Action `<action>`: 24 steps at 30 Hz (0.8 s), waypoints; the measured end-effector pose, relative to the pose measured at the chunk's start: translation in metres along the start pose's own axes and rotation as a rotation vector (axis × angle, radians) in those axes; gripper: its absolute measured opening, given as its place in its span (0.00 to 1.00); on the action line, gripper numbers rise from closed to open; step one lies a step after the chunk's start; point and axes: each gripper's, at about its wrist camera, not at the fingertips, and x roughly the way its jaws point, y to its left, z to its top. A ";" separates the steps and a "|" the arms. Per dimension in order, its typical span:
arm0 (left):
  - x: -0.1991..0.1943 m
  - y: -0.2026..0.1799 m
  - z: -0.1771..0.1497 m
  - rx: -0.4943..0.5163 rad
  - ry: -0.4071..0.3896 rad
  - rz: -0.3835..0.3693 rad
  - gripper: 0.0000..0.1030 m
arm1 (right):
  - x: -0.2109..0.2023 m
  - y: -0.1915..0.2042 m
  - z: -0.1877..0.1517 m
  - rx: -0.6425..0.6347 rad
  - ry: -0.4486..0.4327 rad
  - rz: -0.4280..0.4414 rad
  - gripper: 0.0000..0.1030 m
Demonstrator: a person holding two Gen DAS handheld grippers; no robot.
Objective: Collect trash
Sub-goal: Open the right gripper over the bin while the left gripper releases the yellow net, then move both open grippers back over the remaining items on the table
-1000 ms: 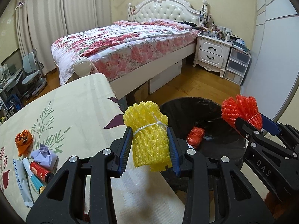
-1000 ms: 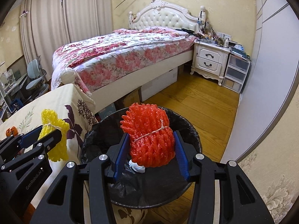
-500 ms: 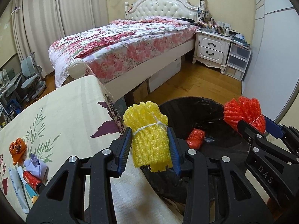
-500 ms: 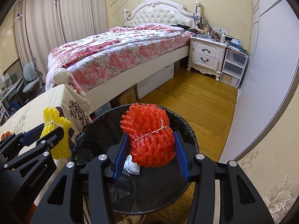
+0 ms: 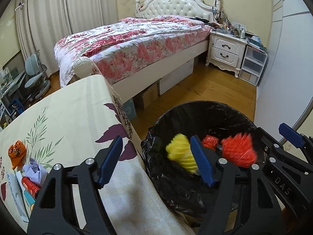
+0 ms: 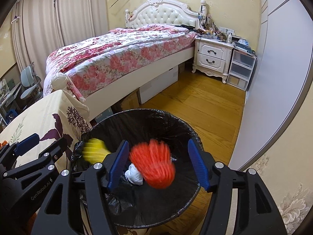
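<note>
Both grippers hang open over a black-lined trash bin (image 5: 205,107) (image 6: 137,115) beside the table. My left gripper (image 5: 156,159) is open; a yellow foam net (image 5: 183,156) (image 6: 93,148) falls blurred into the bin, free of the jaws. My right gripper (image 6: 158,162) is open; a red foam net (image 6: 154,162) (image 5: 238,150) falls blurred between its fingers into the bin. A red crumpled piece (image 5: 210,141) and a white wad (image 6: 134,174) lie inside the bin.
On the table (image 5: 68,117) at left lie an orange wrapper (image 5: 16,152), a purple paper wad (image 5: 34,168), a red can (image 5: 30,184) and a white tube (image 5: 15,193). A bed (image 5: 133,45), nightstand (image 5: 227,51) and wooden floor (image 6: 205,107) lie beyond.
Both grippers have opened. The yellow net has dropped from the left one and the red net from the right one, both falling into the bin.
</note>
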 end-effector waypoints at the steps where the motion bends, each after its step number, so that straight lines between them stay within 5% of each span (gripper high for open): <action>1: -0.001 0.001 0.000 -0.008 -0.002 0.002 0.75 | -0.001 0.000 0.000 0.000 -0.001 -0.003 0.62; 10: -0.017 0.005 -0.003 -0.007 -0.034 0.030 0.84 | -0.011 0.004 -0.002 -0.009 -0.015 -0.010 0.68; 24: -0.064 0.043 -0.021 -0.038 -0.037 0.073 0.85 | -0.035 0.025 -0.013 -0.037 -0.019 0.019 0.69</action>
